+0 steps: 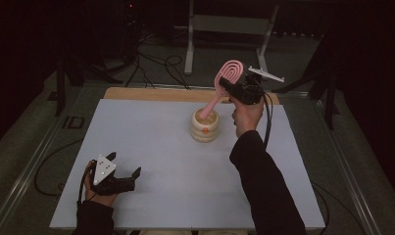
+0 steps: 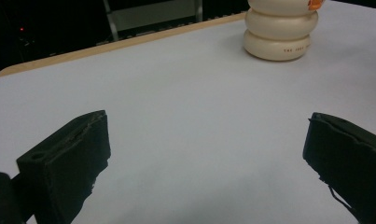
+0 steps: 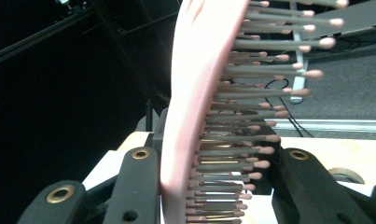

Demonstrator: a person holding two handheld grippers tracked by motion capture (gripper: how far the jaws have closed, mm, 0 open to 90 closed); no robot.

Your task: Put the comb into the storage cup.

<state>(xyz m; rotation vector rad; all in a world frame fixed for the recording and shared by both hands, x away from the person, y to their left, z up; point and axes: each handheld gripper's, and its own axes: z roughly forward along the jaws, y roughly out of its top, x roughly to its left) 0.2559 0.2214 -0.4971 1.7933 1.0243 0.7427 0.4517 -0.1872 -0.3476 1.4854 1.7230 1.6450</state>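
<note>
A pink hairbrush [image 1: 228,76] leans tilted, its handle end down inside a cream ribbed holder [image 1: 205,126] at the table's far middle. My right gripper [image 1: 233,89] is shut on the hairbrush at the lower part of its head; in the right gripper view the pink back [image 3: 185,121] meets the left jaw and the bristles [image 3: 241,140] reach the right jaw. My left gripper [image 1: 124,169] rests near the front left of the white table [image 1: 151,137], open, nothing between its fingers [image 2: 78,154]. The holder [image 2: 280,35] stands ahead of it.
A wooden strip [image 1: 151,94] runs along the table's far edge. Beyond it stand a metal frame [image 1: 224,29] and cables [image 1: 156,66] on the dark floor. An orange mark [image 1: 205,130] shows on the holder's front.
</note>
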